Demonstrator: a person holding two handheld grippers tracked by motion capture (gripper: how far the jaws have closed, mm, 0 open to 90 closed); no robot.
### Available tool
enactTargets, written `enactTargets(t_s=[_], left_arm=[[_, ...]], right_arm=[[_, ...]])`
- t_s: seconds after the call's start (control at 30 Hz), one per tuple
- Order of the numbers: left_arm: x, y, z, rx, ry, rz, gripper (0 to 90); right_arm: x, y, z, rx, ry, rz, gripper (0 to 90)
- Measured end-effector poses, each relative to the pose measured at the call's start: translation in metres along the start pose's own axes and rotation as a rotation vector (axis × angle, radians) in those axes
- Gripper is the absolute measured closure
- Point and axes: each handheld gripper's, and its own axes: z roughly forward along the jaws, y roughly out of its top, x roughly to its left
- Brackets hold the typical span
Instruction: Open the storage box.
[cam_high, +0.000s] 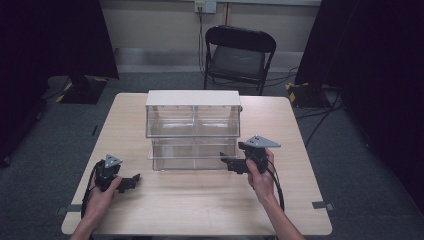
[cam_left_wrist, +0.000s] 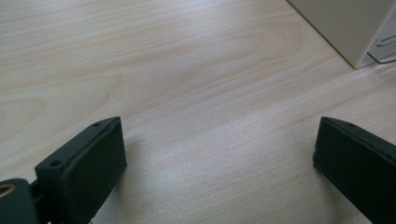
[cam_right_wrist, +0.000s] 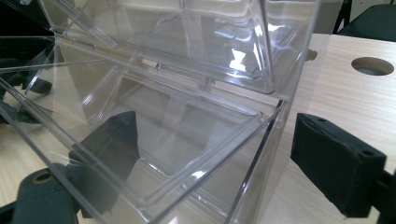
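Clear 1 organizer box (cam_high: 192, 131), 2 grippers (cam_high: 231, 164) (cam_high: 134, 181)

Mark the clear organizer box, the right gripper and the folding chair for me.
clear organizer box (cam_high: 192, 106), high view, on its white top panel.
right gripper (cam_high: 226, 162), high view, at its jaw tips by the box's lower right corner.
folding chair (cam_high: 236, 61), high view, on its dark seat.

Both forearms are bare, no sleeves in sight. Each hand-held gripper, the left (cam_high: 131, 182) and the right (cam_high: 226, 162), is matte black, with a grey three-cornered plate on top and a black cable trailing back. The blocky black pads (cam_left_wrist: 95, 161) have small screw holes along their edges.
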Motion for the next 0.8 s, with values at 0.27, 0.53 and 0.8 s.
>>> enactTargets(t_s=[0.27, 0.53, 0.8], left_arm=[[0.0, 0.0, 0.0, 0.0, 0.0, 0.0, 1.9], [0.0, 0.0, 0.0, 0.0, 0.0, 0.0, 1.9], [-0.0001, 0.0, 0.0, 0.0, 0.0, 0.0, 1.9]], right_arm=[[0.0003, 0.0011, -0.0004, -0.004, -0.002, 0.001, 14.8], [0.0013, 0.0026, -0.001, -0.008, 0.0, 0.003, 15.2], [0.0033, 0.0054, -0.0011, -0.01, 0.011, -0.004, 14.2]])
